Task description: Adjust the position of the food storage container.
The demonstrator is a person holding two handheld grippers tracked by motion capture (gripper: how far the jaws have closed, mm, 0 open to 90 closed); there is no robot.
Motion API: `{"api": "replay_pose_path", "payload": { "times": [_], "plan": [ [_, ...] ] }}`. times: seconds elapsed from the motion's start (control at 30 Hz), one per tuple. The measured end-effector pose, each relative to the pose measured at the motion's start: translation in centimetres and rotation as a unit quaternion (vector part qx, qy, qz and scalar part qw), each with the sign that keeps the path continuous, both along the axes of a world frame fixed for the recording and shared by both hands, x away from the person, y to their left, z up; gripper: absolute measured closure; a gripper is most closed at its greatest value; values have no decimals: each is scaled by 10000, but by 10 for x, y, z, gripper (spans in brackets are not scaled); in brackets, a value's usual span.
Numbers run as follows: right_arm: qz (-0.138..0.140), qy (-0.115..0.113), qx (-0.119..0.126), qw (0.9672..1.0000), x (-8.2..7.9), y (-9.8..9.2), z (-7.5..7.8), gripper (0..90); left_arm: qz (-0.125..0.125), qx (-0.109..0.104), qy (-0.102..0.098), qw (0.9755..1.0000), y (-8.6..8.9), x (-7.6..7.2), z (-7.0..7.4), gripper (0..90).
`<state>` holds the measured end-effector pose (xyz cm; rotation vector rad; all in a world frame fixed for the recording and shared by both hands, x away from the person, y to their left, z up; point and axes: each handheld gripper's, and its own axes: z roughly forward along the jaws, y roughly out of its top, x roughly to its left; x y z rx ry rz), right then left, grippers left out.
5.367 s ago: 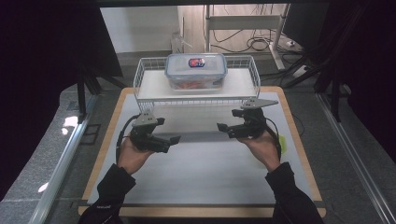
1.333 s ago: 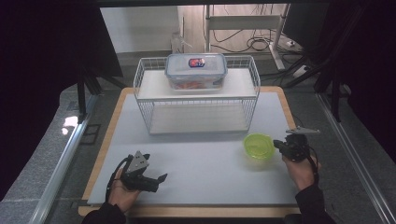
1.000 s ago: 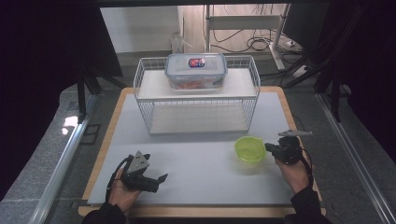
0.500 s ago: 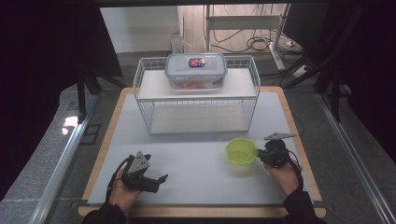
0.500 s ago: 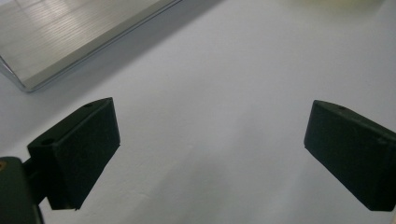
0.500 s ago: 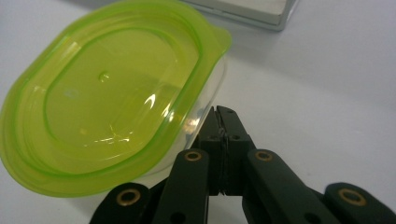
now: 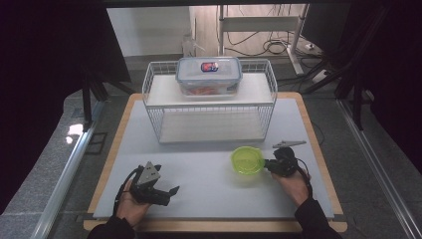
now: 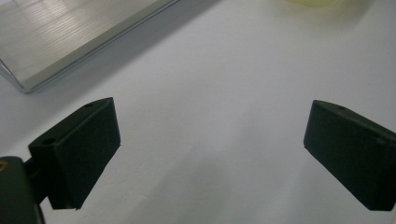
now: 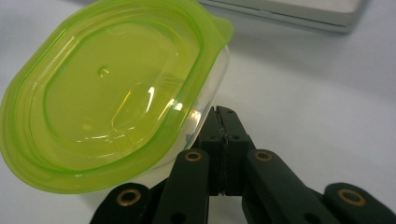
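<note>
Holding green-lidded tub point(image 7: 247, 160) by its rim w/ right gripper point(image 7: 276, 165), jaws clamped shut on it, low over worktop point(image 7: 209, 174) front of rack point(image 7: 209, 107). Left gripper point(image 7: 158, 190) well apart, jaws wide open, nothing between.

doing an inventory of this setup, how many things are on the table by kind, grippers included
lidded containers: 2 (green-lidded container on the mat, clear container on top of the rack)
wire racks: 1 (white wire rack)
hand-held grippers: 2 (left hand-held gripper, right hand-held gripper)
total: 5
</note>
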<state>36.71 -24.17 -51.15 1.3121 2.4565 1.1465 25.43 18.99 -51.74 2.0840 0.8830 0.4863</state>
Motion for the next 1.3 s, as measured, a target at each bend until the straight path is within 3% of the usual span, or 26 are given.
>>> {"api": "replay_pose_path", "payload": {
  "times": [0.17, 0.43, 0.57, 0.67, 0.93, 0.97, 1.07, 1.3],
  "plan": [
    [105, 110, 150, 9998, 4, 13, -2, 899, -12, 10, 7, 10000, -1, 0, 0, 37],
    [452, 81, -69, 9989, 0, 43, -6, 899, -20, 48, -4, 10000, -2, 0, 0, 37],
    [526, 149, -20, 9985, 0, 52, -7, 899, -26, 53, -1, 10000, -2, 0, 0, 37],
    [624, 77, -104, 9980, -1, 57, -7, 897, -40, 87, 2, 10000, -1, 0, 0, 37],
    [510, -124, -218, 9984, -1, 46, 0, 830, -27, 62, 2, 10000, -1, -1, 0, 40],
    [494, -255, -292, 9980, -3, 42, 4, 786, -29, 68, 3, 10000, -1, -1, 0, 40],
    [474, -345, -346, 9977, -5, 36, 8, 728, -38, 99, -2, 9999, -1, -1, 0, 40],
    [367, -303, -121, 9988, -7, 19, 15, 555, -38, 93, 7, 9999, -1, -1, 0, 40]
  ]
}}
